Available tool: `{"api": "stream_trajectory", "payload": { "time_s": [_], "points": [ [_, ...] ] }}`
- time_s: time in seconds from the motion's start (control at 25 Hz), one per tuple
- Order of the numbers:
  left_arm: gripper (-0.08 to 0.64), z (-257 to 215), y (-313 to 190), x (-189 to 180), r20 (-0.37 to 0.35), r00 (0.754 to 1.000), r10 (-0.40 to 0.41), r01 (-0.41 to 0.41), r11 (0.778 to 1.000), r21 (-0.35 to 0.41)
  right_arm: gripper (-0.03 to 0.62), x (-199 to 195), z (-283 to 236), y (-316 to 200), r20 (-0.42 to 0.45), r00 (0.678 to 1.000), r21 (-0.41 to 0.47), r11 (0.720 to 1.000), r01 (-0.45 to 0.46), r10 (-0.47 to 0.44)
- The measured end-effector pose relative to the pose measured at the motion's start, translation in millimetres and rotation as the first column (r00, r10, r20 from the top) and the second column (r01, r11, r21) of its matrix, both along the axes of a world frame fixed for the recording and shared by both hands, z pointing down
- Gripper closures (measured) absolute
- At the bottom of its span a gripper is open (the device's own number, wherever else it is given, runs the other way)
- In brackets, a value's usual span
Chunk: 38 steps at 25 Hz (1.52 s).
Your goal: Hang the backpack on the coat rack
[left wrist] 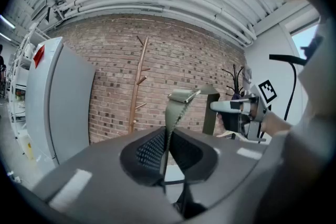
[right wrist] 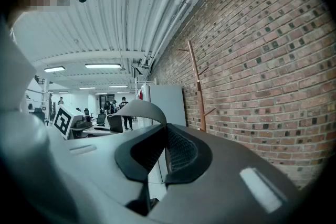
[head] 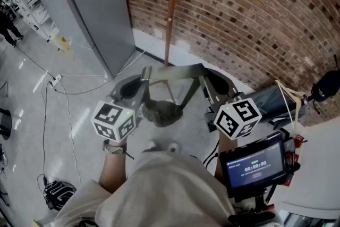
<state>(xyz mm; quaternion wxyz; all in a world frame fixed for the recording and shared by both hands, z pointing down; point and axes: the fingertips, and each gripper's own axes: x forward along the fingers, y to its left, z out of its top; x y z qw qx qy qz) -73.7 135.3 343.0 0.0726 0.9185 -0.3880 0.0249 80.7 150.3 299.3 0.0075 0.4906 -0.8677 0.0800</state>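
A small olive backpack (head: 162, 112) hangs by its strap (head: 175, 73), which runs taut between my two grippers at chest height. My left gripper (head: 143, 81) is shut on the strap's left end, and the webbing (left wrist: 176, 110) rises from between its pads. My right gripper (head: 205, 85) is shut on the other end, where the strap (right wrist: 137, 110) arches out of the jaws. The wooden coat rack (head: 171, 8) stands straight ahead against the brick wall, beyond the strap. It also shows as a pegged pole (left wrist: 137, 86) in the left gripper view and as the same pole (right wrist: 198, 86) in the right gripper view.
A tall grey cabinet (head: 90, 8) stands left of the rack. Cables (head: 53, 82) trail over the floor at the left, and a black bag (head: 56, 191) lies near my feet. A dark bundle (head: 276, 101) leans by the wall at the right. A screen device (head: 255, 162) hangs at my front.
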Motion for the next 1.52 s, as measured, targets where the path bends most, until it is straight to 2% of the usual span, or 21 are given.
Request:
{"api": "stream_trajectory", "payload": {
  "time_s": [0.24, 0.72, 1.0, 1.52],
  "points": [
    [0.545, 5.4, -16.6, -11.6, 0.009, 1.0, 0.015, -0.015, 1.0, -0.013, 0.584, -11.6, 10.2, -15.7, 0.017, 1.0, -0.035, 0.999, -0.005, 0.006],
    [0.545, 16.6, -48.4, -31.3, 0.001, 0.995, 0.1, -0.1, 0.994, -0.04, 0.583, -38.2, 20.8, -45.1, 0.053, 0.997, -0.077, 0.996, -0.052, 0.056],
    [0.545, 18.5, -76.4, -27.7, -0.006, 0.993, 0.117, -0.118, 0.992, -0.044, 0.583, -33.3, 22.1, -69.7, 0.065, 0.995, -0.076, 0.995, -0.067, 0.071],
    [0.545, 26.2, -158.0, -2.3, -0.002, 0.997, 0.082, -0.082, 0.994, -0.07, 0.583, -9.9, 30.6, -160.8, 0.101, 0.995, -0.071, 0.998, 0.0, 0.007]
  ]
}}
